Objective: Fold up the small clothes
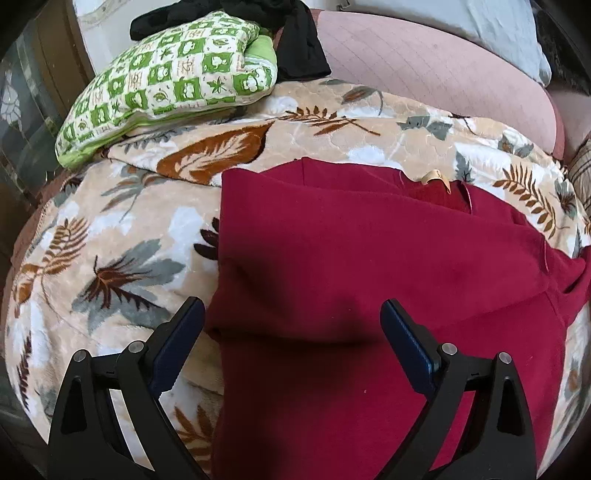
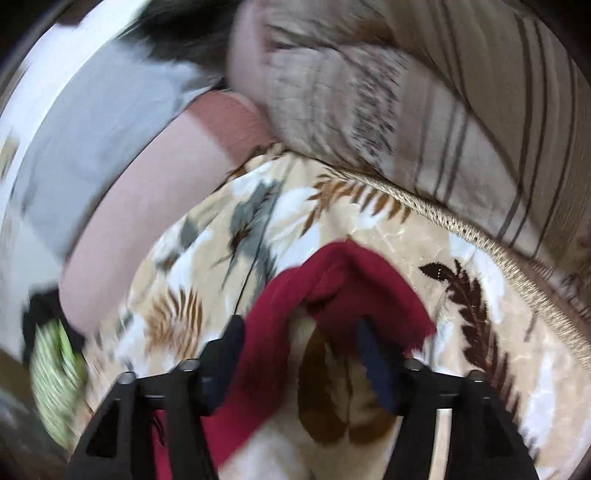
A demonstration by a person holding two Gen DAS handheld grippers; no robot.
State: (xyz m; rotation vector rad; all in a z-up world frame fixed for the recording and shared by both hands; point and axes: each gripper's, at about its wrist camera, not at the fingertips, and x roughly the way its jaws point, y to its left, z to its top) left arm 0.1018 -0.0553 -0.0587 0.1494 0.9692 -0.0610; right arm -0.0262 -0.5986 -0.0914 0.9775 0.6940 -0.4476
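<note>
A dark red garment (image 1: 369,266) lies partly folded on a leaf-patterned blanket (image 1: 110,236), with a small beige label (image 1: 434,176) near its far edge. My left gripper (image 1: 293,304) hangs just above the near part of the garment, jaws wide open and empty. In the blurred right wrist view, a strip of the red garment (image 2: 332,273) arches up between and over the fingers of my right gripper (image 2: 300,326). Those jaws stand apart, and the pads do not press on the cloth.
A green-and-white patterned cushion (image 1: 173,85) and black clothing (image 1: 295,48) lie at the blanket's far left. Behind is a pink sheet (image 1: 424,66) with a pale pillow (image 1: 498,26). A striped beige pillow (image 2: 461,110) borders the blanket (image 2: 461,369) in the right wrist view.
</note>
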